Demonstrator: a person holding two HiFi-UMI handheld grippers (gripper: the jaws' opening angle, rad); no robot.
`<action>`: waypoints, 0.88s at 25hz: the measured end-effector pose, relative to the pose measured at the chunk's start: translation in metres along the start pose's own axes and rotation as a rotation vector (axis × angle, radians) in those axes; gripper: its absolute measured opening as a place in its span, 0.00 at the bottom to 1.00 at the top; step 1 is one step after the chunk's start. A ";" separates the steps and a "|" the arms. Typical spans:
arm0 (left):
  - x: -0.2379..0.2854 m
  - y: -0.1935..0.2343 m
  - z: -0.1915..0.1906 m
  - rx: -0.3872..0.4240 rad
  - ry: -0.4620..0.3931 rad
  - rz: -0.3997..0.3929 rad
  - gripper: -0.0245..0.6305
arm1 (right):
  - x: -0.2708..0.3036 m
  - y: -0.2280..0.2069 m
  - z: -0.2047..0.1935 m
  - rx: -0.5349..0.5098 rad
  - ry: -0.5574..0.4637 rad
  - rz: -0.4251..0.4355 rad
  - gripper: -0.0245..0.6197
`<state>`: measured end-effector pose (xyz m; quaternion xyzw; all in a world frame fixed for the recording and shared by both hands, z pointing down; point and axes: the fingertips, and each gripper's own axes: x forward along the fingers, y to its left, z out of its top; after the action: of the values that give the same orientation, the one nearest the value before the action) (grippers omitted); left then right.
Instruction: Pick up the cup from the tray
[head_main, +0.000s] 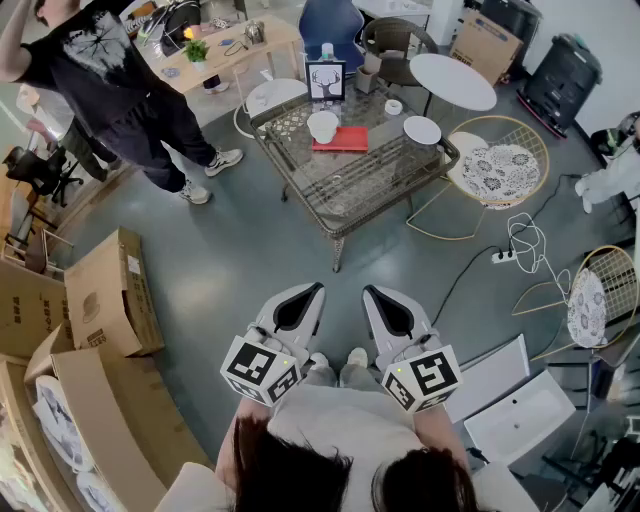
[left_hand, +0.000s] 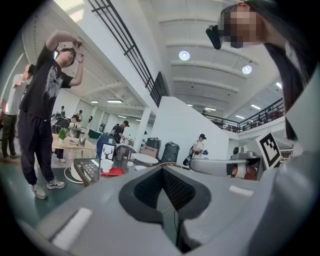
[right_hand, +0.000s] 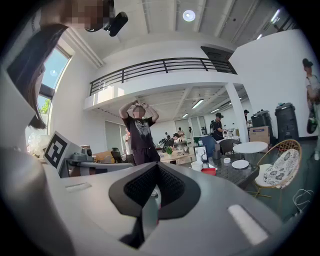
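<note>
On the table (head_main: 352, 192), toward its far side, cup (head_main: 323, 126) stands upright on red tray (head_main: 347, 141), white plate (head_main: 422, 130) right of it; well short of the table's near edge, over the floor (head_main: 230, 250), left gripper (head_main: 303, 297) and right gripper (head_main: 383, 300) sit side by side, both with jaws closed, nothing between them.

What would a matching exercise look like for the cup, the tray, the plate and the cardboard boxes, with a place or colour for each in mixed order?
Things:
1. cup
2. tray
3. plate
4. cardboard boxes

Descriptions:
A. on the floor, at the left of the head view
B. red, lying flat on the table
C. white, on the table to the right of the tray
D. stands on the tray

Pairs: 1-D, 2-B, 3-C, 4-A
</note>
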<state>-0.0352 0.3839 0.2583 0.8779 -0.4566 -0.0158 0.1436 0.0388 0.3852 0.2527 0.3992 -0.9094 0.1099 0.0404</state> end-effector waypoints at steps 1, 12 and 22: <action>0.000 0.004 0.000 0.008 -0.001 0.025 0.04 | 0.000 -0.001 0.001 0.004 -0.001 -0.003 0.08; 0.007 0.003 0.002 -0.015 -0.010 0.004 0.04 | -0.003 -0.020 0.005 0.061 -0.032 -0.036 0.08; 0.011 0.007 0.004 -0.032 -0.011 0.009 0.04 | 0.004 -0.026 -0.007 0.095 0.052 0.087 0.22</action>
<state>-0.0351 0.3706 0.2569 0.8733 -0.4611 -0.0272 0.1550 0.0550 0.3663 0.2644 0.3575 -0.9183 0.1649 0.0404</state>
